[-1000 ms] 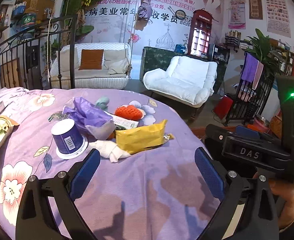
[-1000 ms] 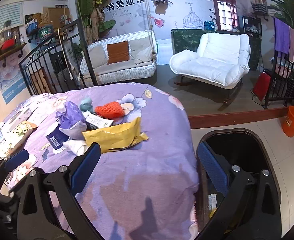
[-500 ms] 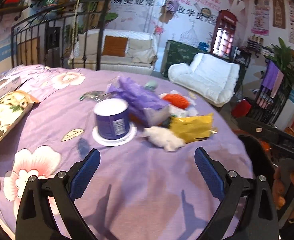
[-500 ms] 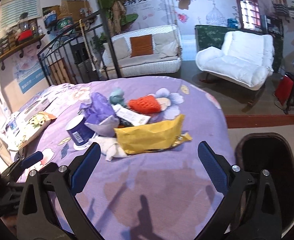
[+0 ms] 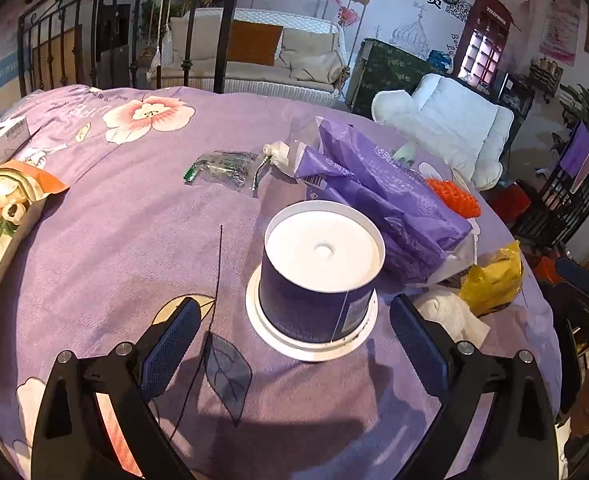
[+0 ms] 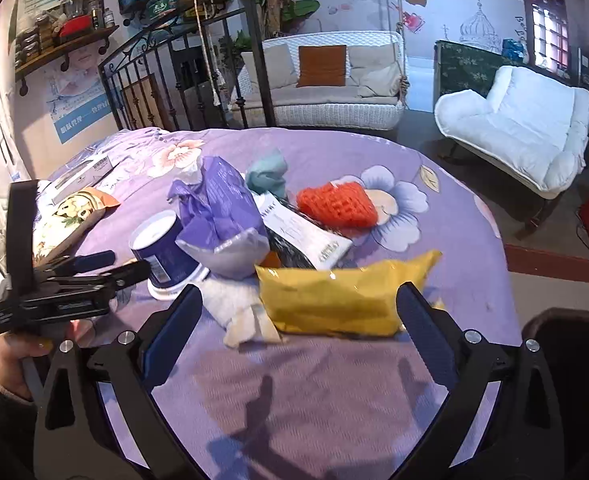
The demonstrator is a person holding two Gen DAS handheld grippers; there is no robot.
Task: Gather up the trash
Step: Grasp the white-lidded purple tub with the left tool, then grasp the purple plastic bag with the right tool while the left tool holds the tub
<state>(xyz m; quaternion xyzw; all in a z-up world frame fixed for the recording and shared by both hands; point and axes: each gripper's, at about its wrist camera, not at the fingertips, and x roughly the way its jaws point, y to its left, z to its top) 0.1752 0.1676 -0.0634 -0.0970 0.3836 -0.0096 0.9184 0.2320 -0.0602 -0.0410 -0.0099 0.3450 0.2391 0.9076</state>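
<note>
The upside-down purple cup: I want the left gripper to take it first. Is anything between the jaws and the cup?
Nothing visible. The purple cup stands just ahead of the open left gripper, with only bare purple cloth between. The crumpled white tissue lies off to its right.

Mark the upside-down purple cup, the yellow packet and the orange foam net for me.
purple cup [image 5: 320, 250]: left wrist view, on its white upturned base.
yellow packet [image 6: 338, 298]: right wrist view, middle of its front face.
orange foam net [image 6: 336, 204]: right wrist view, centre of the mesh.
</note>
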